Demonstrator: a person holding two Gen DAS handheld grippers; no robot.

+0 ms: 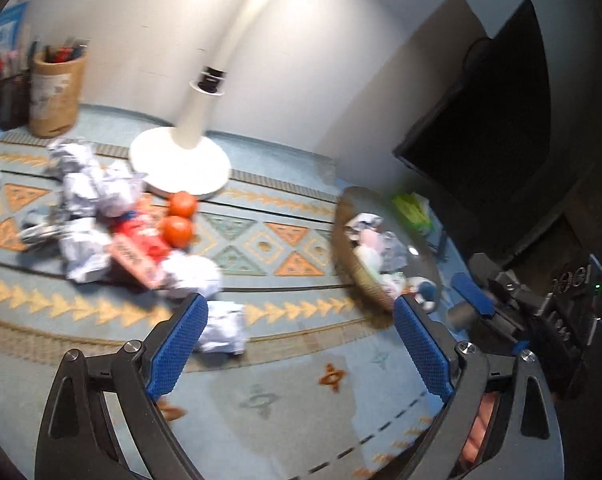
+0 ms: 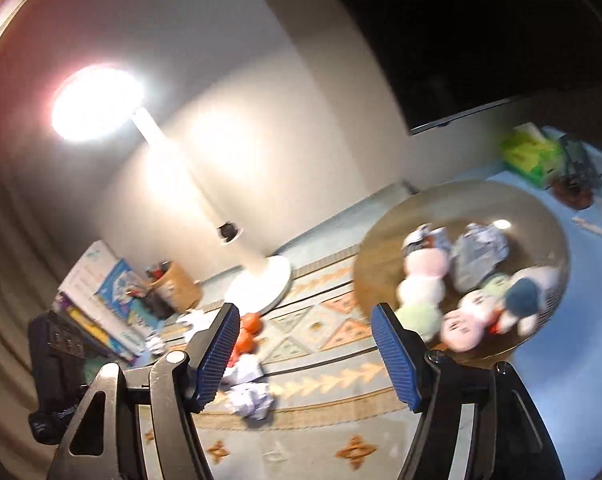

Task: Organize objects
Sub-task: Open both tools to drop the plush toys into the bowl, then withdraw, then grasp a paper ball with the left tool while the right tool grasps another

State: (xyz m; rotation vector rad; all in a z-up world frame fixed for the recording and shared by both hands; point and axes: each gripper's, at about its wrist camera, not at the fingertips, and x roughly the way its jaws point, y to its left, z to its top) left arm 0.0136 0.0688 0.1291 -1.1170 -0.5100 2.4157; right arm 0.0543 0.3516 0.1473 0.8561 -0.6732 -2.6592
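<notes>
Both the left gripper (image 1: pixel 301 344) and the right gripper (image 2: pixel 305 356) are hanging with jaws apart, gripping nothing. Crumpled paper balls (image 1: pixel 85 188) are lying heaped on the patterned tablecloth (image 1: pixel 261 240) beside two tomatoes (image 1: pixel 177 220), while the round basket (image 2: pixel 385 248) is holding plush toys (image 2: pixel 425 284) and paper.

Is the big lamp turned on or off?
On. In the right wrist view the lamp head glows bright white and lights up the wall behind it.

Crumpled paper balls (image 1: pixel 85 200) heaped on cloth, plush toys (image 2: pixel 461 308) filling basket (image 2: pixel 381 248)
</notes>
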